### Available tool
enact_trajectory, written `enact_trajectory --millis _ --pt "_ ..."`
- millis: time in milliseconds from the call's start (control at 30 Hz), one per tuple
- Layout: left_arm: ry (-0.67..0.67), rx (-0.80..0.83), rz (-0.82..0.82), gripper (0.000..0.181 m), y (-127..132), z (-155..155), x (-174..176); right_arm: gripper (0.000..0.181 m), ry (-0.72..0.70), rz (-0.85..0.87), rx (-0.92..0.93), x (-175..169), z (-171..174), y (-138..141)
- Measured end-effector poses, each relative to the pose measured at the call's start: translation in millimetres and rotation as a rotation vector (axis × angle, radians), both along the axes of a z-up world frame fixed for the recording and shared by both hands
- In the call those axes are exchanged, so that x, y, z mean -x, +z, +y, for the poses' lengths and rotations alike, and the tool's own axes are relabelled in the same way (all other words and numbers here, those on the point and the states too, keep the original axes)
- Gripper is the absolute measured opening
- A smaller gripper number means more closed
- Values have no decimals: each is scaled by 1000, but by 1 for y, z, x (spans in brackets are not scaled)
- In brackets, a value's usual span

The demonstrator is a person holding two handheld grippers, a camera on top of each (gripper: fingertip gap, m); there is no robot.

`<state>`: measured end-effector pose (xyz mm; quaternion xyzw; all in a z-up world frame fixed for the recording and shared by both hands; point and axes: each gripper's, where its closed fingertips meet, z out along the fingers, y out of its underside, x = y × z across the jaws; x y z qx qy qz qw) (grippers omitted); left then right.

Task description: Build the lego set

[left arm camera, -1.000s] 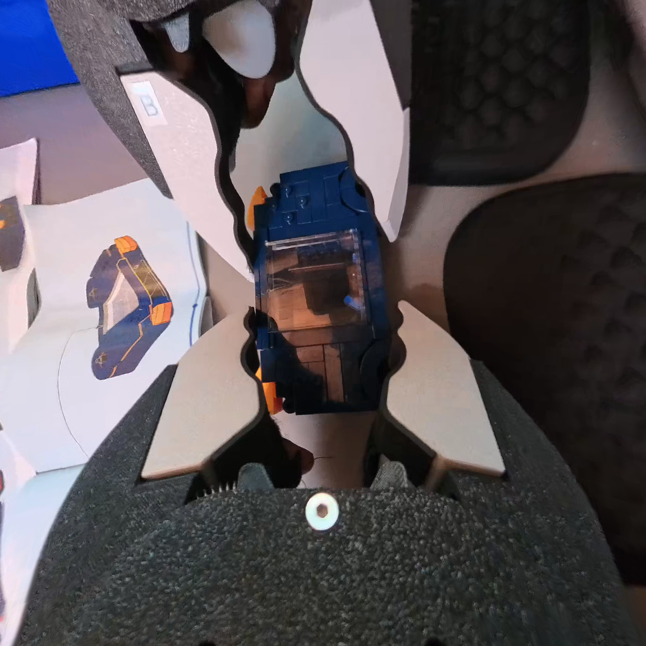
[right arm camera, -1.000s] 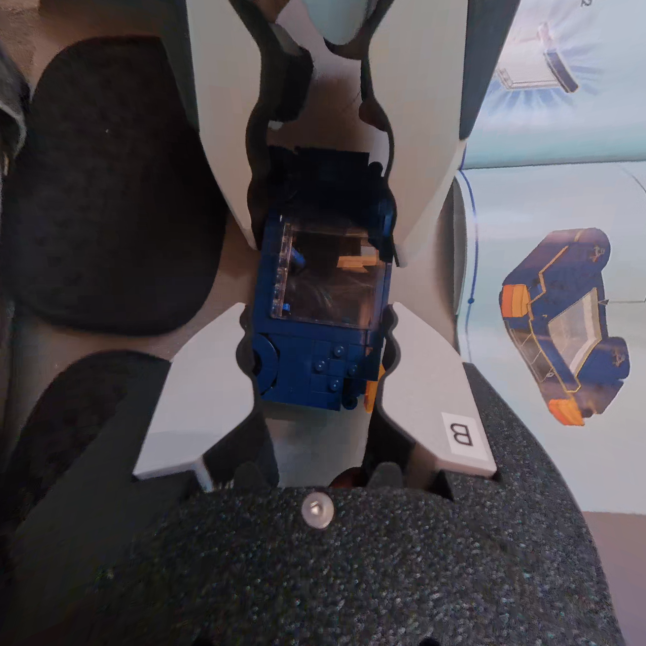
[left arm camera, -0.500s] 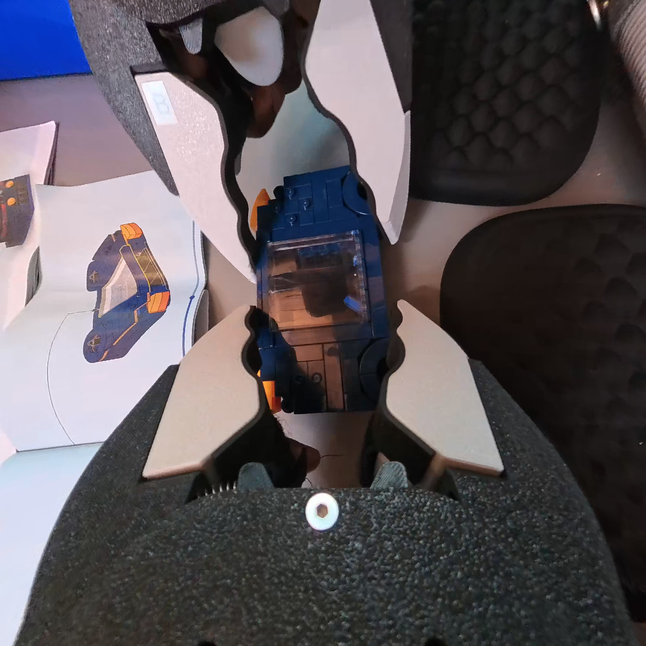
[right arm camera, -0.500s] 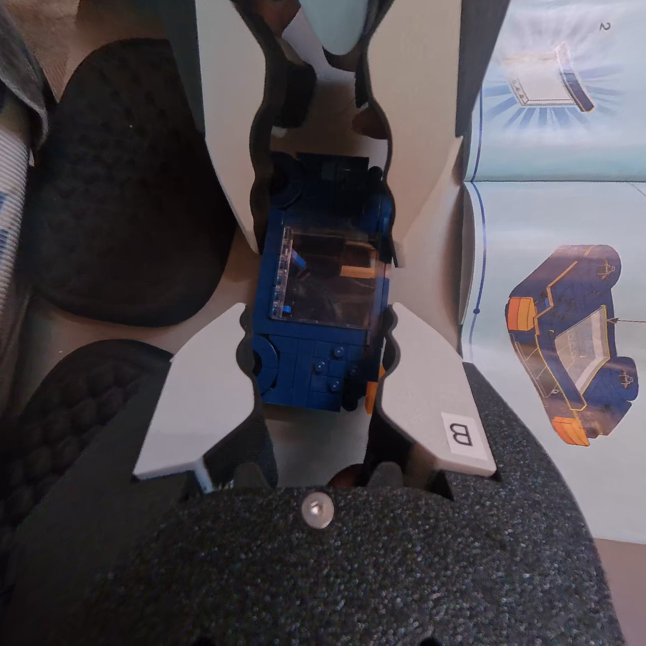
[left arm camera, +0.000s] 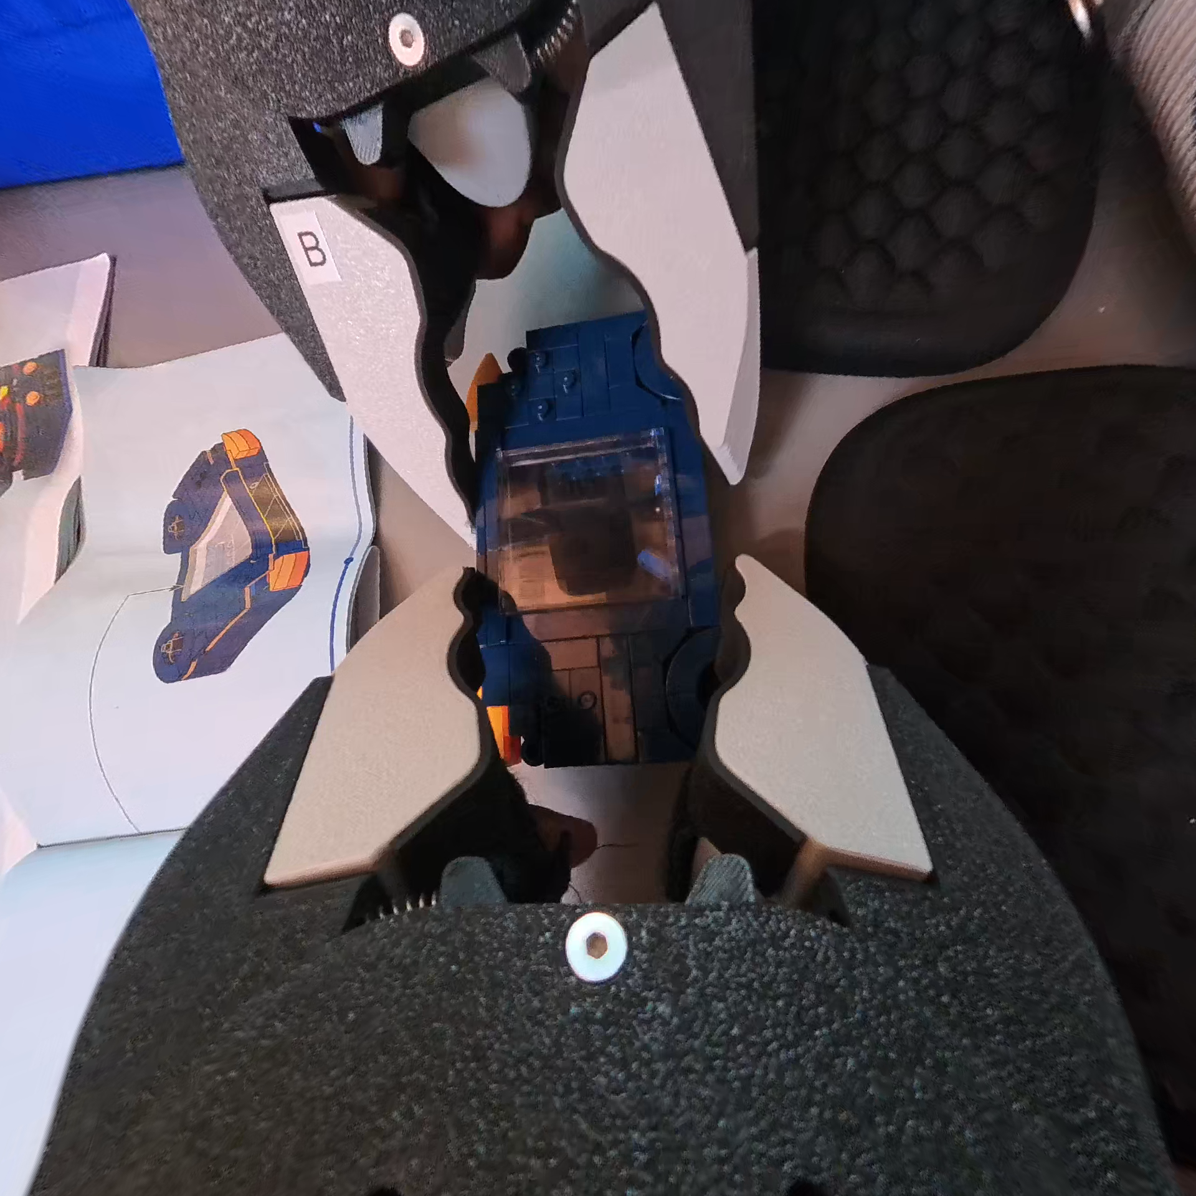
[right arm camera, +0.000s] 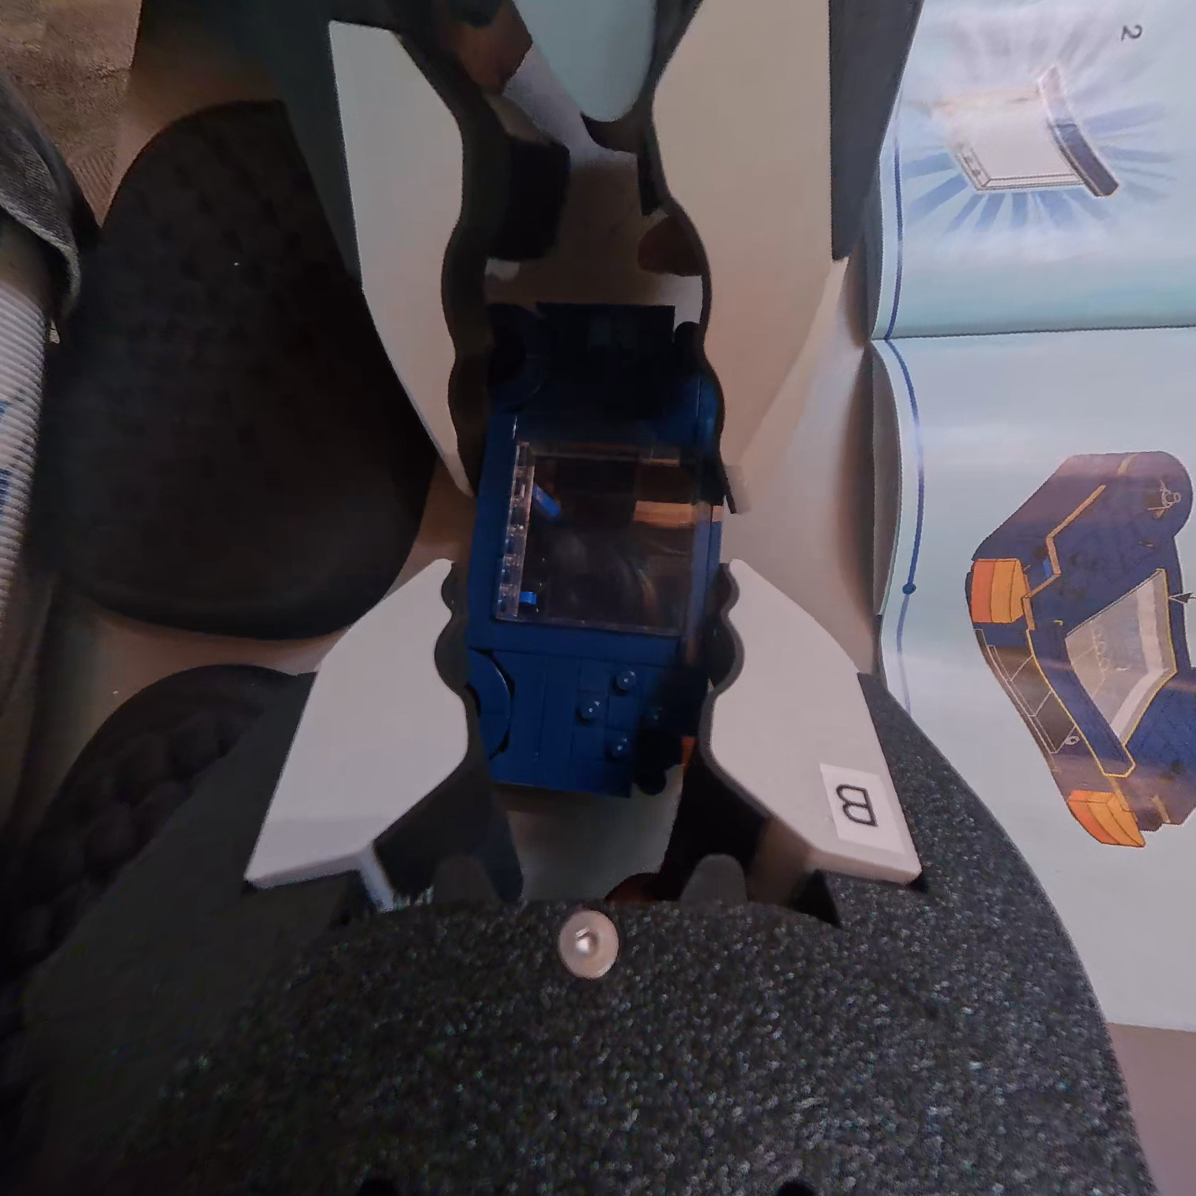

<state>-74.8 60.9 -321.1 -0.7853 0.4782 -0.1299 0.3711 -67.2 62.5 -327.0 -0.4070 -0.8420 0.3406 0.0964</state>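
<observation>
Navy lego car [left arm camera: 586,550], clear windscreen [left arm camera: 582,527], orange corners

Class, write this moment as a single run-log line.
left gripper: shut on lego car | right gripper: shut on lego car, opposite end | instruction booklet: open beside

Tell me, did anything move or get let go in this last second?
Nothing was let go. Both tongs, left and right, still clamp the blue lego model from opposite ends. The pair drifted slightly across the table: the instruction booklet slid sideways in both views. The grips look unchanged.
</observation>
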Motion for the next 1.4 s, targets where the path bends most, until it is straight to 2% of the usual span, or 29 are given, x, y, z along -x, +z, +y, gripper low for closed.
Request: enact_trajectory --millis 233,267,300,333,467,533,567,633,667,733,867,933,1100,1300,1333,1400 --pt "44 3 -18 74 1 1 2 74 8 21 44 2 2 1" --pt "72 -6 -7 85 2 3 6 78 7 25 56 2 2 3" --pt "93 -7 0 92 4 2 11 90 -9 42 81 4 3 7" --pt "98 -4 -25 90 8 -1 13 94 -24 53 125 5 3 14" --pt "182 -63 -209 68 32 -6 25 72 -115 73 319 6 15 37" --pt "203 -81 -291 57 40 -7 28 72 -132 66 384 6 18 40" --pt "191 -82 -311 58 42 -9 25 77 -123 71 372 5 15 39" --pt "187 -78 -256 81 33 -9 22 96 -95 76 266 2 6 29" --pt "188 -64 -198 92 25 -8 22 99 -77 69 194 0 2 21" --pt "160 -36 -106 97 11 -7 18 97 -44 80 87 -2 -6 11" --pt "86 -15 -49 83 3 -5 8 74 -27 139 -49 3 0 5" --pt "75 -5 -37 71 2 -4 7 73 -23 130 -44 2 0 5" --pt "73 -11 -28 69 2 -4 6 73 -10 116 -48 1 0 5" --pt "116 -19 -61 70 3 -5 6 73 -12 143 -38 2 -1 6" --pt "159 -24 -54 74 3 -4 9 73 -18 151 -31 2 0 6" --pt "268 -57 -100 94 12 -1 21 73 -17 165 -36 0 3 7"
